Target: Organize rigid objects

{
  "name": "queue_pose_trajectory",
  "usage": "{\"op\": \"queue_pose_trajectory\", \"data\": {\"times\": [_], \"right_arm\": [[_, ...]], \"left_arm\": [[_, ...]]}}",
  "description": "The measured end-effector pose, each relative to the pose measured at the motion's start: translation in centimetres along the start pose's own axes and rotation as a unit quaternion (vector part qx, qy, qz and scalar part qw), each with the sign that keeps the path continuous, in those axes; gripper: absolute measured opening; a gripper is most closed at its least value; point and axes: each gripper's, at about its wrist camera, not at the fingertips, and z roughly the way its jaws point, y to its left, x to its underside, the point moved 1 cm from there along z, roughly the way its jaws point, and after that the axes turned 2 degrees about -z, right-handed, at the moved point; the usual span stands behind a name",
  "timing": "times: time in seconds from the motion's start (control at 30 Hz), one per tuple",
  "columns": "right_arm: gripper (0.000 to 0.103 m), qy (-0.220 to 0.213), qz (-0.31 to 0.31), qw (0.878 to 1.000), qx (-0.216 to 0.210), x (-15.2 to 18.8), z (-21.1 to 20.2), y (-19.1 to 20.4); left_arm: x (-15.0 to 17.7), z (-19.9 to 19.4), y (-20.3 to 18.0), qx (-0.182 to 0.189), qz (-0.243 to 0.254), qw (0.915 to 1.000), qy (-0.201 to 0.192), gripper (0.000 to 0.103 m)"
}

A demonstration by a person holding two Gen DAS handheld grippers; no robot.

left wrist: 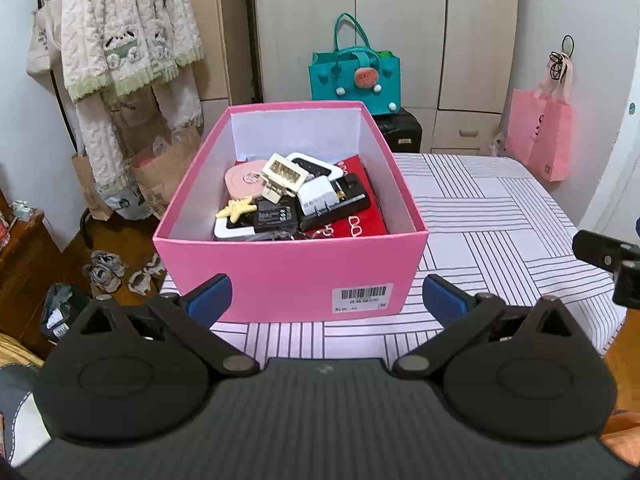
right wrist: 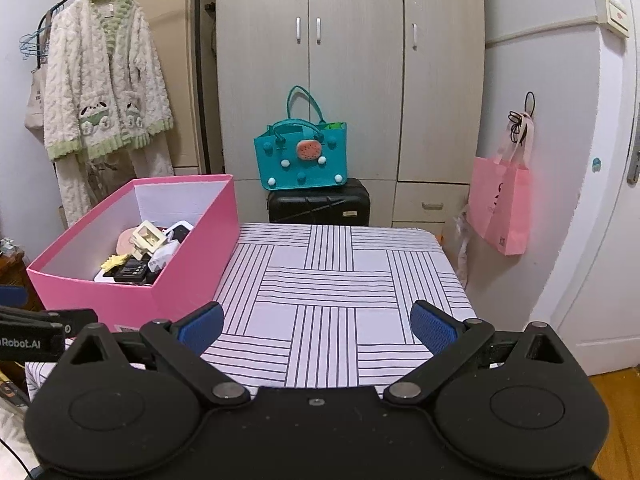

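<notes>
Wardrobe doors (right wrist: 352, 72) and a hanging fleece robe (right wrist: 104, 80) back a small bedroom, where a table under a striped cloth (right wrist: 340, 292) takes up the foreground. On the cloth's left side sits a pink shoebox (left wrist: 292, 276), lid off, probably so things can be dropped straight in. It holds a loose heap: a red flat case (left wrist: 368, 220) lowest, a black adapter (left wrist: 276, 216), a pink round compact (left wrist: 244, 180), a cream hair claw (left wrist: 282, 176) and a yellow starfish clip (left wrist: 236, 209) (all piled, not sorted). The left gripper (left wrist: 326, 300) faces the box front, jaws spread wide and empty; the right gripper (right wrist: 316, 326) hangs over bare cloth, likewise spread and empty.
</notes>
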Motion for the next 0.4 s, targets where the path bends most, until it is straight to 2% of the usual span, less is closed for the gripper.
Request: {"op": "queue_pose_trajectory", "data": {"times": [0.4], "right_arm": [[0.101,-0.001,-0.005,1.0,-0.004,0.03,0.01,0.28]], "left_arm": [[0.09,-0.45,-0.14,-0.008,0.008,0.9999,-0.013,0.103]]}}
